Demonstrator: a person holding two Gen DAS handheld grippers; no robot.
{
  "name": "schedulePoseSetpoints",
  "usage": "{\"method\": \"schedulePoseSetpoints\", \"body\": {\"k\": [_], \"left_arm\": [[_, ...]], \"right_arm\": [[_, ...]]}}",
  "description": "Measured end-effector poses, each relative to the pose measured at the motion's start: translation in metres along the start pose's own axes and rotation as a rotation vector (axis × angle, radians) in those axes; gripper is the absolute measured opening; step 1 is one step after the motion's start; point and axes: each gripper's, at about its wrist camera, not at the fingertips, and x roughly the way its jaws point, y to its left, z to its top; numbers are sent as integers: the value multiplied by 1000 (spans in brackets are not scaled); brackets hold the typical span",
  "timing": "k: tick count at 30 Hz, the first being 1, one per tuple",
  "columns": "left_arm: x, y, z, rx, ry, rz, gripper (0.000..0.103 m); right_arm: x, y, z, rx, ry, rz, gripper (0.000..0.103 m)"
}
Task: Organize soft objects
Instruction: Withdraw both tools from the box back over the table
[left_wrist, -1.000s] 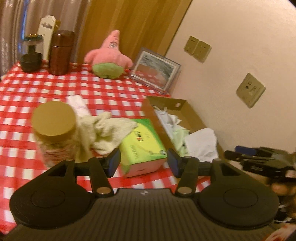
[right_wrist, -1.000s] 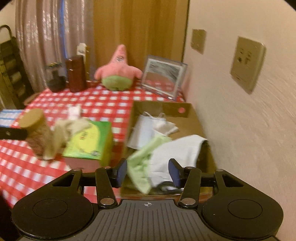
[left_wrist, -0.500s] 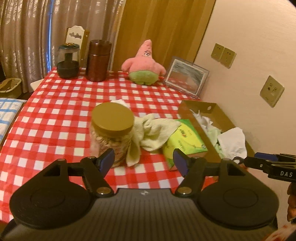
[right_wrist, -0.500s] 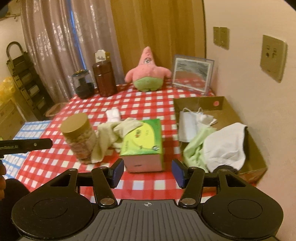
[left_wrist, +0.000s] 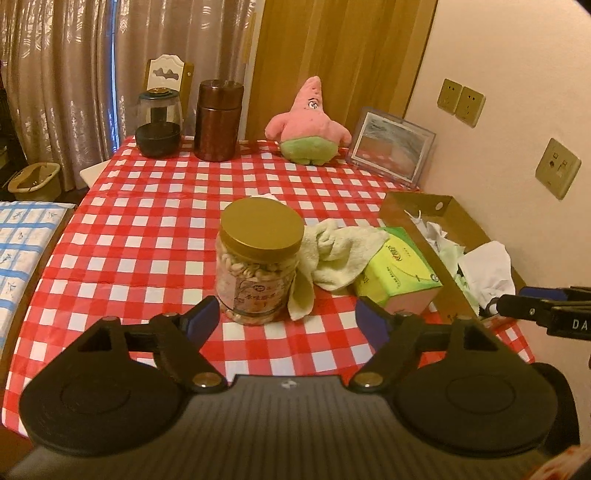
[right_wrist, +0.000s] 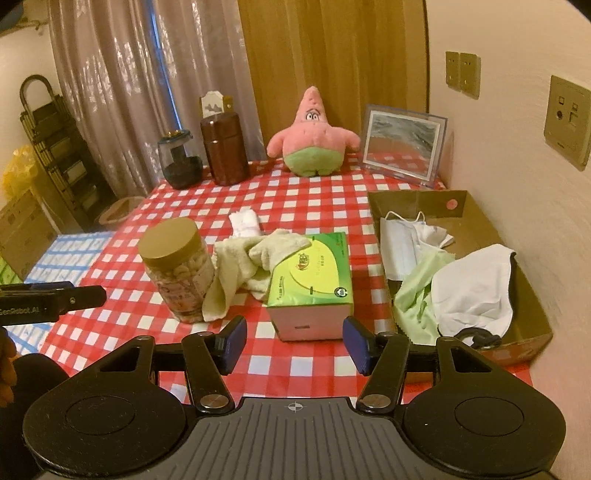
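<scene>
Left gripper (left_wrist: 286, 319) at lower centre, jaws just widened, released, nothing between them; plastic jar (left_wrist: 258, 258) beyond. Right gripper (right_wrist: 293, 341) at lower centre, jaws just eased wider, released, empty. Cream towel (right_wrist: 243, 266) mid-frame on the checked surface (right_wrist: 314, 199), draped between jar and tissue box (right_wrist: 312, 280). Cardboard box (right_wrist: 532, 295) at right, holding white cloth (right_wrist: 476, 288), green cloth (right_wrist: 417, 295), face mask (right_wrist: 399, 243).

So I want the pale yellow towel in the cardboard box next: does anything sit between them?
Yes. The green tissue box stands between the pale yellow towel and the cardboard box; the towel's edge overlaps its top, so lift the towel over.
</scene>
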Motion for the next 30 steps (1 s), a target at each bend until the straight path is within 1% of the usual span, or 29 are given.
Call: {"method": "schedulePoseSetpoints", "body": {"k": [2, 5, 10, 14, 30], "left_arm": [[0, 0, 0, 18, 15, 2, 81], [-2, -1, 0, 41, 10, 16, 84], [-3, 0, 0, 64, 8, 26, 85], [-3, 4, 0, 49, 15, 7, 86], [3, 5, -3, 49, 39, 2, 86]], "right_arm": [[0, 2, 2, -12, -4, -1, 58], [1, 2, 5, 5, -10, -2, 58], [5, 6, 4, -8, -4, 9, 58], [8, 6, 1, 3, 6, 6, 58], [17, 6, -3, 18, 25, 4, 58]]}}
